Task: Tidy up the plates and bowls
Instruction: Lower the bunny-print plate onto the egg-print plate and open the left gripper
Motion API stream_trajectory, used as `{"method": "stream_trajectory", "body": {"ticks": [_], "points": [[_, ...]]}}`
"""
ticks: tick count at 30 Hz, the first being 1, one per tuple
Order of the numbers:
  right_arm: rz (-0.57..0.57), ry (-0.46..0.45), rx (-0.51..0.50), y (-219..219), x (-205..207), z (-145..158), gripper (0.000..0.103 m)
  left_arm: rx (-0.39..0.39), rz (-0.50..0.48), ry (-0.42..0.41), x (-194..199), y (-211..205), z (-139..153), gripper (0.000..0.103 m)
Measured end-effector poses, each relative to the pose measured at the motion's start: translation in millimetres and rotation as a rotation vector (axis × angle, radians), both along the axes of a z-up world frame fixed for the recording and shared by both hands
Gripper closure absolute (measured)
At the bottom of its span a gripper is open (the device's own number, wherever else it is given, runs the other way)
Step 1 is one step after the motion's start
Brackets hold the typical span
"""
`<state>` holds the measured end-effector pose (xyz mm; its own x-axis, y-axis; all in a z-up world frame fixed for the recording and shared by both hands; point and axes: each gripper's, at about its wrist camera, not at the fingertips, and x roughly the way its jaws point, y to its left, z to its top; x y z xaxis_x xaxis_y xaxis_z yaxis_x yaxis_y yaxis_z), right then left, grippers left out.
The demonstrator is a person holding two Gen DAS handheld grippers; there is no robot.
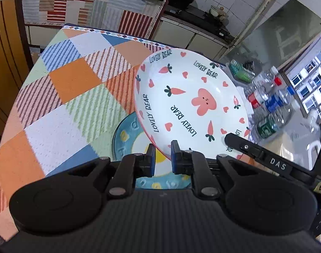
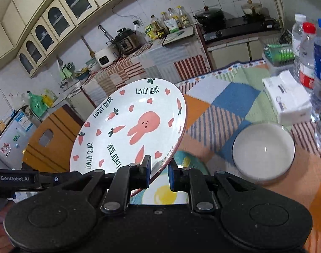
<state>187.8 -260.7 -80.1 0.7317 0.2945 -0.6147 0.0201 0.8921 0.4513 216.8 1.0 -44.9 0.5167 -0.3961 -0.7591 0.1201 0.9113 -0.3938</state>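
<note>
A white plate with pink rabbit, carrots and "LOVELY BEAR" print [image 1: 194, 103] is held tilted above the table; it also shows in the right wrist view [image 2: 130, 126]. My left gripper [image 1: 163, 155] is shut on its near rim. My right gripper [image 2: 159, 168] is shut on the opposite rim. Below the white plate lies a blue plate with yellow spots [image 1: 126, 139] on the checked tablecloth; it shows under the right gripper too [image 2: 164, 196]. A white bowl [image 2: 263, 149] stands on the cloth to the right. The right gripper's finger [image 1: 255, 149] shows in the left view.
Several water bottles [image 2: 308, 57] stand at the table's right side, with a white box [image 2: 287, 97] and a green basket [image 2: 278, 53]. The checked tablecloth [image 1: 61, 97] spreads to the left. A kitchen counter with stove and pots [image 2: 213, 16] is behind.
</note>
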Motion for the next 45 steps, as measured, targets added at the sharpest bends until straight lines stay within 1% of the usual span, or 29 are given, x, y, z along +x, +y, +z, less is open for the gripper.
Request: {"method": "stream_trajectory", "body": {"ticks": [8, 15, 23, 27, 31, 37, 40, 42, 45], "points": [[0.005, 0.021, 0.001, 10, -30, -15, 0.082, 0.018, -0.010, 0.038, -28, 5, -14, 0.091], [0.012, 0.058, -0.014, 16, -44, -26, 0.082, 0.019, -0.028, 0.091, -35, 6, -33, 0.090], [0.026, 0.094, -0.014, 16, -35, -46, 0.082, 0.017, -0.026, 0.133, -28, 7, -53, 0.090], [0.036, 0.118, -0.015, 13, -27, -58, 0.082, -0.004, -0.035, 0.146, -18, 7, -67, 0.090], [0.037, 0.140, -0.031, 12, -19, -71, 0.082, 0.007, -0.039, 0.164, -10, 2, -80, 0.090], [0.034, 0.181, -0.051, 8, -2, -83, 0.081, -0.042, -0.027, 0.226, 7, 4, -99, 0.090], [0.036, 0.194, -0.083, 12, 2, -87, 0.081, -0.035, -0.025, 0.245, 12, 3, -106, 0.089], [0.037, 0.192, -0.127, 18, 4, -88, 0.079, -0.052, -0.017, 0.249, 14, 3, -109, 0.088], [0.043, 0.192, -0.189, 25, 7, -86, 0.078, -0.052, -0.012, 0.264, 18, 4, -114, 0.088]]}}
